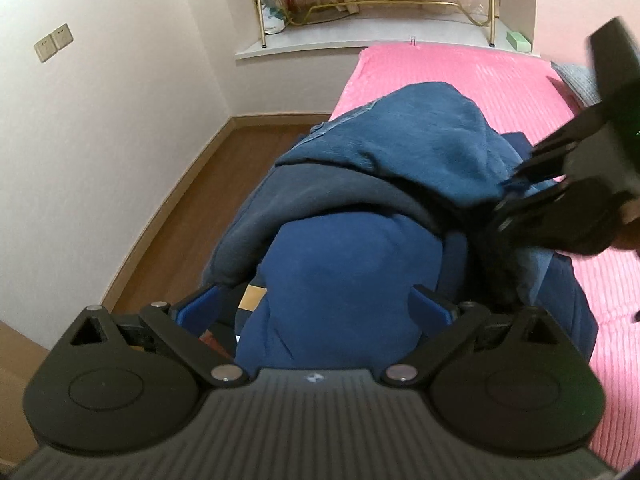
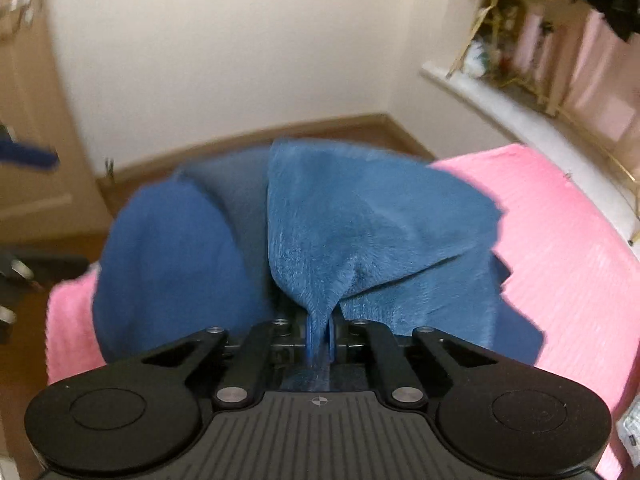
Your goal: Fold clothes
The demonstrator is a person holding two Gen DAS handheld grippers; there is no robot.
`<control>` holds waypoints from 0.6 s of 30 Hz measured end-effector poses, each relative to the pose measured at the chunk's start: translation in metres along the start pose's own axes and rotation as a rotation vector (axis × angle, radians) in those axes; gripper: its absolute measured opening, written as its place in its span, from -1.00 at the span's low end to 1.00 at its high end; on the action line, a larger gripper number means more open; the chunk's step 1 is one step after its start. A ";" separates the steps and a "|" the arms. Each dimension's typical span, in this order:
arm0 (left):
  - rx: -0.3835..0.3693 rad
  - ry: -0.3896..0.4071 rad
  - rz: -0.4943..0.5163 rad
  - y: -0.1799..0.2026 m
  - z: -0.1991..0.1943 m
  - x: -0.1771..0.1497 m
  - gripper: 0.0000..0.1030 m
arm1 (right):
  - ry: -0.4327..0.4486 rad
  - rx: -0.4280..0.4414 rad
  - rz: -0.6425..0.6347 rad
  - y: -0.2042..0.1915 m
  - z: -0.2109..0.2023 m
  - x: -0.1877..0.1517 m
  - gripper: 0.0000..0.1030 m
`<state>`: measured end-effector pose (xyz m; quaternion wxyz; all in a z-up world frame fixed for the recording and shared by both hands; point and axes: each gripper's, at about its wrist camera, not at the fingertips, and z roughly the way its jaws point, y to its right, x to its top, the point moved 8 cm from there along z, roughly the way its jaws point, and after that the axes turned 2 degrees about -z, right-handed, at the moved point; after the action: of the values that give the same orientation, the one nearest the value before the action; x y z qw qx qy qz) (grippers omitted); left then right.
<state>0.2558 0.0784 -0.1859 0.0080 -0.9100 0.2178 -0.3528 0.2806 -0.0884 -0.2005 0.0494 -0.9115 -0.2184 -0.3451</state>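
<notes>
A blue fleece garment (image 1: 420, 148) lies bunched at the near corner of the pink bed (image 1: 460, 72); part of it hangs over the bed's edge. My left gripper (image 1: 316, 304) is open, its blue pads wide apart on either side of a darker blue fold (image 1: 340, 272). My right gripper (image 2: 319, 334) is shut on a pinched edge of the garment (image 2: 360, 220) and lifts it; it also shows in the left wrist view (image 1: 516, 188) at the right, gripping the cloth.
The bed (image 2: 560, 248) stands by a window ledge (image 1: 360, 36) with a gold rack. Wooden floor (image 1: 224, 184) and white wall lie left of the bed. A wooden cabinet (image 2: 28, 120) stands at the left in the right wrist view.
</notes>
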 end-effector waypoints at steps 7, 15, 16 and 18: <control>0.016 0.142 0.173 0.028 -0.010 0.034 0.91 | 0.123 -0.033 0.140 0.066 -0.098 0.028 -0.92; 0.031 0.280 0.507 0.081 0.029 0.074 0.88 | 0.105 -0.052 0.185 0.086 -0.138 0.003 -0.92; 0.033 0.284 0.544 0.087 0.039 0.076 0.87 | 0.102 -0.055 0.194 0.085 -0.139 -0.001 -0.92; 0.040 0.289 0.603 0.097 0.057 0.080 0.62 | 0.096 -0.068 0.207 0.081 -0.146 -0.008 -0.92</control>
<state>0.3075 -0.0492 -0.1941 0.0988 -0.7448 0.4690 -0.4643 0.2219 -0.1992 -0.0904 0.0644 -0.9127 -0.1088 -0.3885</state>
